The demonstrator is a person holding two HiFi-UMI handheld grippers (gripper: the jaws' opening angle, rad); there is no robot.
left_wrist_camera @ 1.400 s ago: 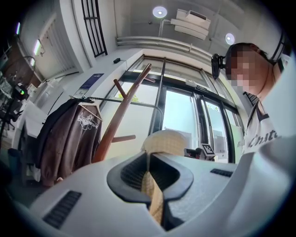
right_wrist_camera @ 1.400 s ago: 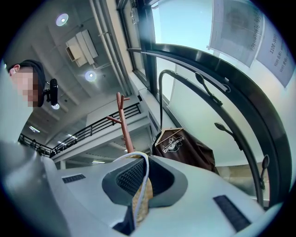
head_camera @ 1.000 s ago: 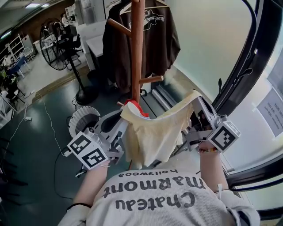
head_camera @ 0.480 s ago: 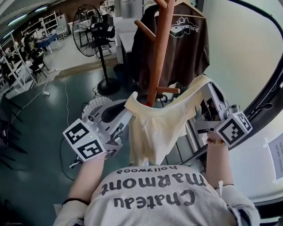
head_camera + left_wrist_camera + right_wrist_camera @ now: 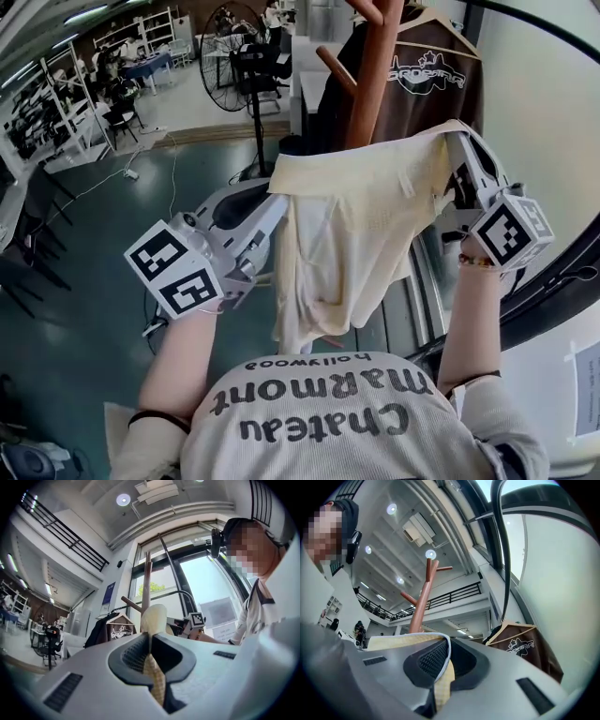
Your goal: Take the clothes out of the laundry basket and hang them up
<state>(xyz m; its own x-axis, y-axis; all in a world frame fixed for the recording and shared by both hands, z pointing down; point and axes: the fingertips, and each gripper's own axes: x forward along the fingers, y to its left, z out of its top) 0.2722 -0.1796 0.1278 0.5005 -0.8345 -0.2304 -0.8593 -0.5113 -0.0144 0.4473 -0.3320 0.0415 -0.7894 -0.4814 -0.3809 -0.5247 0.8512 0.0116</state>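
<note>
Head view is showing you holding the pale yellow knit garment point(image 5: 347, 234) stretched just in front of the reddish-brown wooden coat stand point(image 5: 375, 70), with the left gripper point(image 5: 272, 195) and right gripper point(image 5: 457, 145) each clamping a top corner. You should be lifting that taut edge level toward a peg on the stand, clear of the dark brown jacket point(image 5: 436, 80) hanging at the stand's far side. No laundry basket is showing, so its contents cannot be told.

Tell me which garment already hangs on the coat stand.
The dark brown jacket with the white logo, on its hanger; the cream garment is clamped in both jaws.
</note>
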